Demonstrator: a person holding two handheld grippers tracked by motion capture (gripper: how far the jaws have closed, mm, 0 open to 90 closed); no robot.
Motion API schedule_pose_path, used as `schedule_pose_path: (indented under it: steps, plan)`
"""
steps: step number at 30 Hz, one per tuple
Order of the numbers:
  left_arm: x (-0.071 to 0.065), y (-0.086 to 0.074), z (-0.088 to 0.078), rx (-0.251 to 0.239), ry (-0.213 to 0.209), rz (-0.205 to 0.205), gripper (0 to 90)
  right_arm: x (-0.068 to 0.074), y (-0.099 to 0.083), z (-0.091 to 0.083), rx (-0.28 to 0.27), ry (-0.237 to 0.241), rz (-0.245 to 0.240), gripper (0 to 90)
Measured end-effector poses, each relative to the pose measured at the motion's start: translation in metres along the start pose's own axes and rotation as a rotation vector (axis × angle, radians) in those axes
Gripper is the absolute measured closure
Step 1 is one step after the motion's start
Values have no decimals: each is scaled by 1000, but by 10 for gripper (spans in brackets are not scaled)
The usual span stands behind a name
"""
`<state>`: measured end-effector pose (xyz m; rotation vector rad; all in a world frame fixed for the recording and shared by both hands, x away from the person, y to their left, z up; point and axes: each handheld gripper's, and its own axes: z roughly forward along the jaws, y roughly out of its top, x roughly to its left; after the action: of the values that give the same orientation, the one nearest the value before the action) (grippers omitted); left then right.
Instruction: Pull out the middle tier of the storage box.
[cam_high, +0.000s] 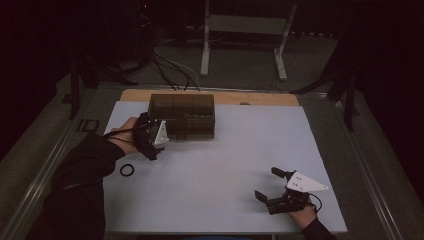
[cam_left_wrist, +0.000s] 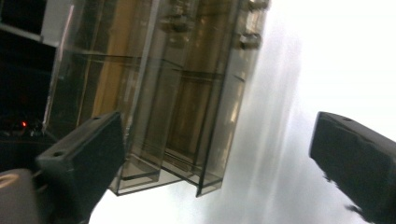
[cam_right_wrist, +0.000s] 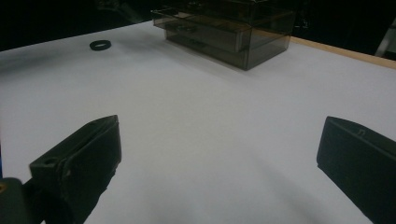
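A smoky see-through drawer box (cam_high: 182, 116) stands at the back left of the white tabletop (cam_high: 225, 150). My left gripper (cam_high: 152, 140) is up against the box's left front end, with a hand behind it. In the left gripper view its jaws stand wide apart, so the left gripper (cam_left_wrist: 219, 163) is open, and the drawer box (cam_left_wrist: 177, 93) lies close ahead and tilted, with no pad pressing on it. My right gripper (cam_high: 266, 183) rests near the front right edge, open and holding nothing. From the right gripper (cam_right_wrist: 219, 135) the drawer box (cam_right_wrist: 224, 28) lies far across the table, with one drawer front sticking out slightly.
A small black ring (cam_high: 127, 170) lies on the tabletop in front of the left hand; the black ring (cam_right_wrist: 100, 45) is also at the far left of the right gripper view. A wooden strip (cam_high: 260, 98) edges the back. Cables (cam_high: 170, 70) and a metal stand (cam_high: 240, 25) are on the floor beyond.
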<state>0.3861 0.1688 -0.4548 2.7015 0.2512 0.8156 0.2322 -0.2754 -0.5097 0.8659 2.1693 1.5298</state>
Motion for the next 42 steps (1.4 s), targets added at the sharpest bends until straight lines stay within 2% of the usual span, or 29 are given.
schedule_pose_path:
  steps: [1,3,4,5,7,9,10,11,12,16,22,24,26,30,37,40,42]
  plan:
    - [1,0,-1,-5,-20,-3,60,0,0,0,0,0,0,0]
    - [2,-1,-1,-13,-22,-4,65,0,0,0,-2,0,4,0]
    - [4,-1,0,-10,-75,-22,70,-1,0,0,-3,-1,6,0]
    - [4,-2,0,-18,-84,-14,74,-1,0,0,-2,-1,6,0]
    - [4,-3,1,-19,-88,-9,143,-1,0,0,-3,-1,7,0]
    - [6,-4,3,0,-122,-1,171,-1,0,0,-4,-1,8,0]
    - [6,-4,4,6,-121,13,177,-1,0,0,-3,0,9,0]
    - [7,-4,4,3,-132,18,214,-1,0,0,-3,0,10,0]
    - [7,-3,5,2,-123,22,276,-1,0,0,-4,1,9,0]
    - [10,1,7,4,-108,19,334,-1,0,-1,-4,0,10,0]
    - [14,7,12,25,-113,81,509,-1,0,-1,-5,1,10,0]
    - [16,9,13,22,-107,85,542,-1,0,-1,-5,1,10,0]
    - [18,10,15,14,-114,81,558,-2,0,-1,-6,2,10,0]
    - [20,11,20,32,-173,112,645,-2,0,-1,-7,3,10,0]
    - [26,14,28,53,-176,142,692,-1,0,-1,-7,4,9,0]
    - [28,15,30,42,-188,163,715,-2,0,-1,-8,4,10,0]
    - [31,16,32,42,-222,156,739,-2,0,-1,-8,3,10,0]
